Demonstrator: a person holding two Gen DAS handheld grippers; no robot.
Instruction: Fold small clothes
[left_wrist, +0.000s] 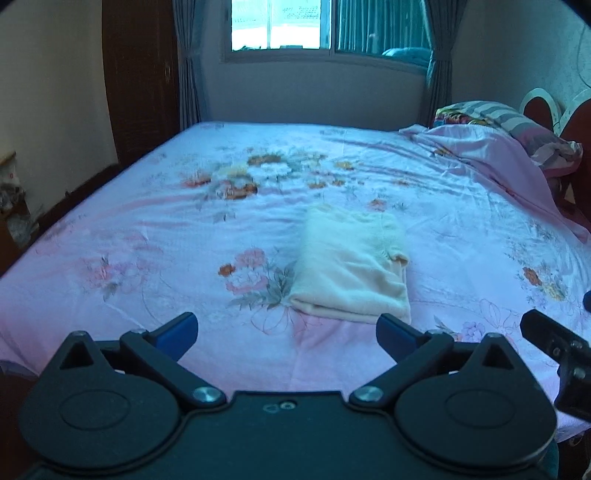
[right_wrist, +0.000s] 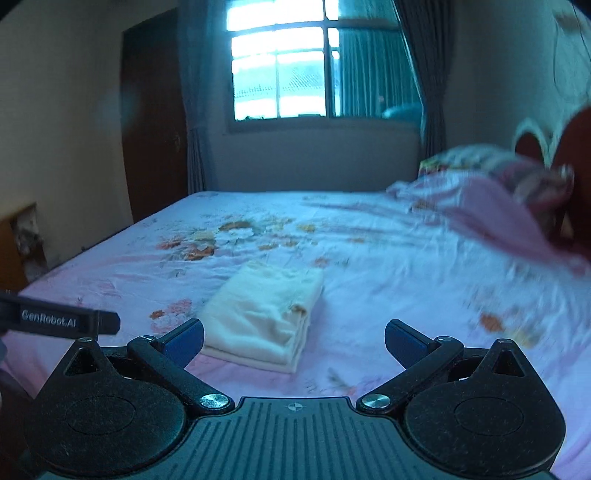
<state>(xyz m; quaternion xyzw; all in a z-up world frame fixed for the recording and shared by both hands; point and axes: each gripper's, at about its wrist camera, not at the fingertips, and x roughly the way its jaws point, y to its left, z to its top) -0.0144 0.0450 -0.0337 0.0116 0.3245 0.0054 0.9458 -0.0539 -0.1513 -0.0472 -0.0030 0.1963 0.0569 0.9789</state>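
The bed (left_wrist: 129, 229) fills both of your views, spread with a pink flowered sheet (right_wrist: 388, 251) that runs back to the wall under the window (left_wrist: 280, 26). At the far right a heap of pink bedding (left_wrist: 495, 155) lies against a striped pillow (left_wrist: 498, 114) by the headboard. Near the front middle of the sheet lies the cream garment (left_wrist: 351, 266), folded into a flat, layered rectangle with its stacked edges facing you. Your left gripper (left_wrist: 286, 332) hangs above the sheet just short of the garment's near edge, its blue pads spread wide with nothing between them. Your right gripper (right_wrist: 293, 341) hangs likewise, jaws fully apart and empty, the garment's near corner showing just beyond its left pad (right_wrist: 184, 341).
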